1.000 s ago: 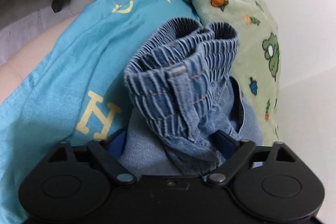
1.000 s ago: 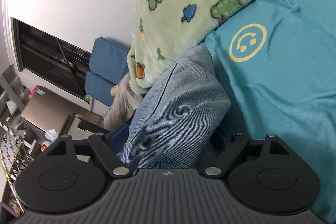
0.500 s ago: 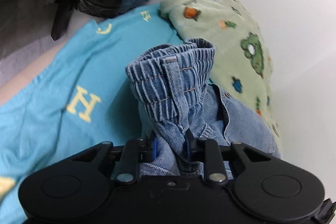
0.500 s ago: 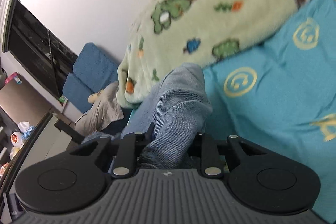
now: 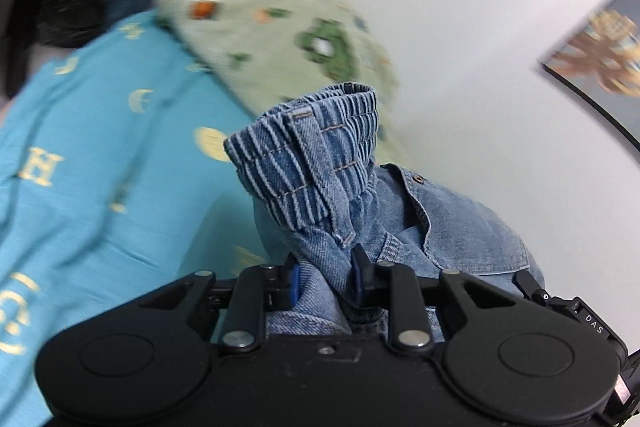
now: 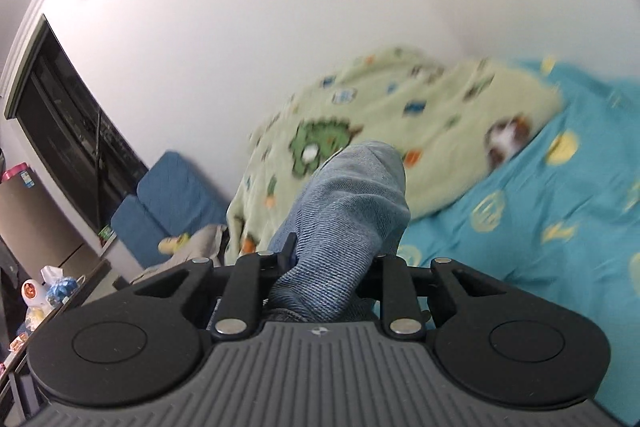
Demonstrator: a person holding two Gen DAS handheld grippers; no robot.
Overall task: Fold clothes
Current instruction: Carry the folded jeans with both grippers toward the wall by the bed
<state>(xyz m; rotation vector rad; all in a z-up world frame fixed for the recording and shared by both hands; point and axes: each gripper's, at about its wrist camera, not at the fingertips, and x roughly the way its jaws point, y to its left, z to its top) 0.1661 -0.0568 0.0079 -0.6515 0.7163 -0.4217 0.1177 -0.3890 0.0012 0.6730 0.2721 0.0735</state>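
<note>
The left gripper (image 5: 324,277) is clamped on the denim garment (image 5: 320,163), whose ribbed elastic waistband bunches up just ahead of its fingers. The right gripper (image 6: 330,265) pinches another fold of the same denim, which rises between its jaws. Beyond the garment lie a turquoise bedsheet (image 6: 540,247) and a green fleece blanket (image 6: 400,115).

Bed w/ a bright blue sheet (image 5: 92,195) (yellow letters & smiley faces on it) fills the lower left. A soft green blanket (image 5: 280,31) w/ little dinos lies on it, upper middle.
</note>
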